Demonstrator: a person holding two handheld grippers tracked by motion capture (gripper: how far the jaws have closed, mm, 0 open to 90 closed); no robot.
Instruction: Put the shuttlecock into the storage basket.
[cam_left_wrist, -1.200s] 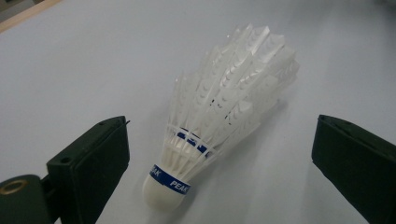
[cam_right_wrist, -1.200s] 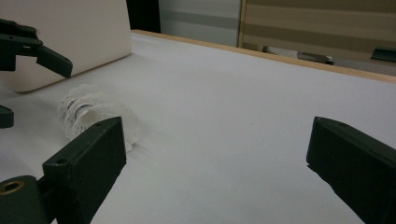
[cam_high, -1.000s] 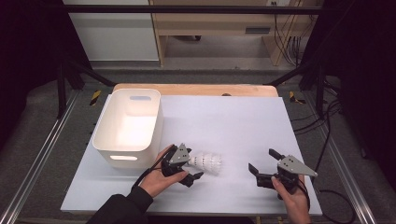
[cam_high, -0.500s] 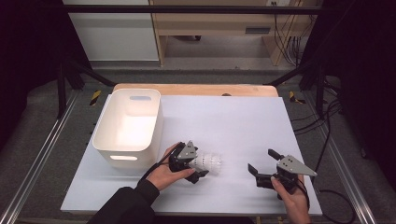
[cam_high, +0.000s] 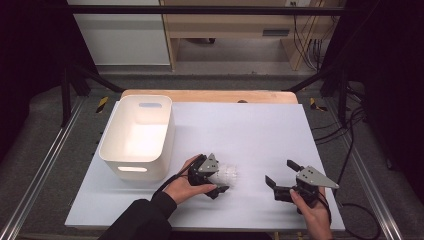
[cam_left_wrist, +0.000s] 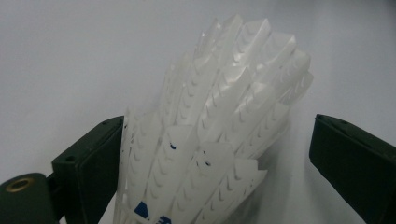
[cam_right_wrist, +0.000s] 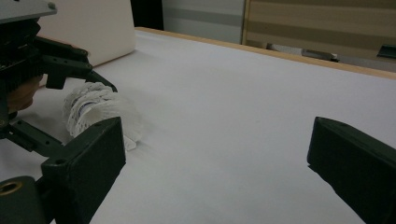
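Observation:
A stack of white plastic shuttlecocks (cam_high: 231, 174) lies on its side on the white table (cam_high: 240, 130), near the front. In the left gripper view the shuttlecocks (cam_left_wrist: 219, 140) lie between my own black jaws. My left gripper (cam_left_wrist: 210, 163) is open: its left jaw is against the skirt and its right jaw stands apart from it. From above, the left gripper (cam_high: 222, 176) straddles the stack. My right gripper (cam_high: 280, 173) rests open near the front right with nothing in it. The right gripper view has the shuttlecocks (cam_right_wrist: 95, 112) and the left gripper (cam_right_wrist: 56, 74) at its left.
A white plastic bin (cam_high: 137, 136), with nothing in it, stands at the table's left, just behind the left hand. Its wall (cam_right_wrist: 88, 23) is at the top left of the right gripper view. A wooden edge (cam_high: 210, 95) runs along the table's far side.
My left gripper has slid to the right, so its open jaws now sit around the shuttlecocks. The right gripper has stayed where it was.

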